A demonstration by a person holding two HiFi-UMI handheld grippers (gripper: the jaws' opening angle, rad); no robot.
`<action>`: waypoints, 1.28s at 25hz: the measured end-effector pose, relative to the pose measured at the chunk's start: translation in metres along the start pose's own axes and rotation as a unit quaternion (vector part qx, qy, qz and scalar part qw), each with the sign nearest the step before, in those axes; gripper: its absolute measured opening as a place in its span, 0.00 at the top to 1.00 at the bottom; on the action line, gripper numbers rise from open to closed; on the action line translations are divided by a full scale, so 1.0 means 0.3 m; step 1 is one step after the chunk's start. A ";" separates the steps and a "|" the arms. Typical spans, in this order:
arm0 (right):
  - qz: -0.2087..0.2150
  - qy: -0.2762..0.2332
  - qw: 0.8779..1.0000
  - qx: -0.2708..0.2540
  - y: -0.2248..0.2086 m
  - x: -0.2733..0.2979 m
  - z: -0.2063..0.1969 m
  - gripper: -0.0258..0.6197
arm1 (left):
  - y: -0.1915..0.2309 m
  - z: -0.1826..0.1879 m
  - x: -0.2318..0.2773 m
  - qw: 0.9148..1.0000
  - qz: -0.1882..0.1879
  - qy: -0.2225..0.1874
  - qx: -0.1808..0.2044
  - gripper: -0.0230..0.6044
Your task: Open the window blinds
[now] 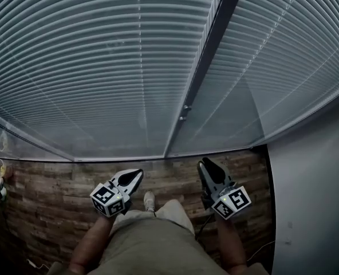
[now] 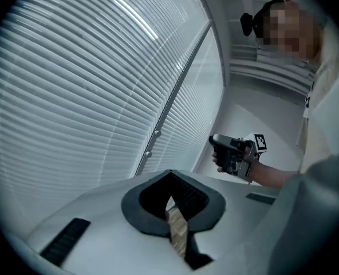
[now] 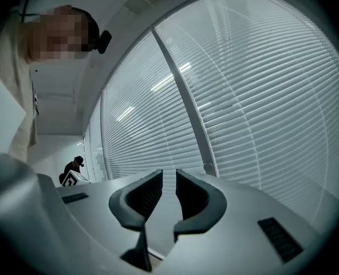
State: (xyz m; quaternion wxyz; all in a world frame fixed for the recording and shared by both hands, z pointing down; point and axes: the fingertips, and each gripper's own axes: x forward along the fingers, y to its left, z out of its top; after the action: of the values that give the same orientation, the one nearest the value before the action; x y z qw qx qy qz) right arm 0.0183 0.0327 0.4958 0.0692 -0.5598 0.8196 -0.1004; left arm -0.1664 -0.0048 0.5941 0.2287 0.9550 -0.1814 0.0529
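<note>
Nearest, at 6 o'clock in the head view: beige cloth [image 1: 152, 239] over the person's front, soft and creased, with one pale shoe [image 1: 149, 200] just past it on brown wood-plank floor [image 1: 49, 199], matt and grainy. Two bare forearms [image 1: 92, 242], two marker cubes [image 1: 109, 200] with black squares on white, two grippers. Left gripper [image 1: 137, 173]: sits at 7 o'clock, smooth white shell with dark ribbed pads, points toward 1 o'clock; jaws pressed together at the tips, only a sliver of floor showing behind them, nothing held. Right gripper [image 1: 204, 163]: sits at 5 o'clock, darker from above, points toward 11 o'clock; jaws drawn to a thin slit, nothing in it. Two window blinds [image 1: 101, 39], well apart from both grippers, spread from 9 through 12 to 3 o'clock: left blind [image 1: 83, 67] and right blind [image 1: 295, 56], each of many thin pale-grey slats, flat and hard-edged, lying shut. Long axis of every slat: level along the window, 9 to 3. One dark straight post [image 1: 207, 56] between the two, rising toward 12, bearing two small round knobs [image 1: 184, 112]. One thin cord [image 1: 141, 67] down the left blind. One plain grey wall [image 1: 315, 199] at 4 o'clock
</note>
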 end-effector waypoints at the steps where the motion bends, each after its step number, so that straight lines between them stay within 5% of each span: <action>1: 0.001 0.002 1.000 -0.005 -0.014 -0.008 -0.010 0.87 | -0.003 -0.004 0.018 1.000 0.000 0.001 -0.006 0.95; 7: 0.015 0.024 0.999 -0.016 -0.084 -0.046 0.035 0.87 | -0.064 0.002 0.124 0.999 -0.025 0.024 0.017 0.95; 16: 0.031 0.038 0.999 0.012 -0.283 -0.081 0.134 0.87 | -0.154 0.032 0.275 0.999 0.015 0.027 0.022 0.95; 20: 0.070 0.078 0.995 -0.008 -0.262 -0.100 0.108 0.87 | -0.155 0.055 0.313 0.999 0.034 0.013 -0.001 0.95; 23: 0.075 0.056 0.996 0.000 -0.292 -0.081 0.149 0.86 | -0.151 0.071 0.335 0.998 0.056 0.009 -0.012 0.95; 32: 0.115 0.083 0.990 -0.019 -0.321 -0.116 0.177 0.83 | -0.192 0.128 0.377 0.996 0.087 0.001 0.001 0.95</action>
State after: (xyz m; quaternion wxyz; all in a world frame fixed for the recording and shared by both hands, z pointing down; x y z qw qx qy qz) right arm 0.1300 0.0265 0.4678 0.0013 -0.4527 0.8832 -0.1229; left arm -0.0393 -0.0108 0.5567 0.2229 0.9358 -0.2632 0.0732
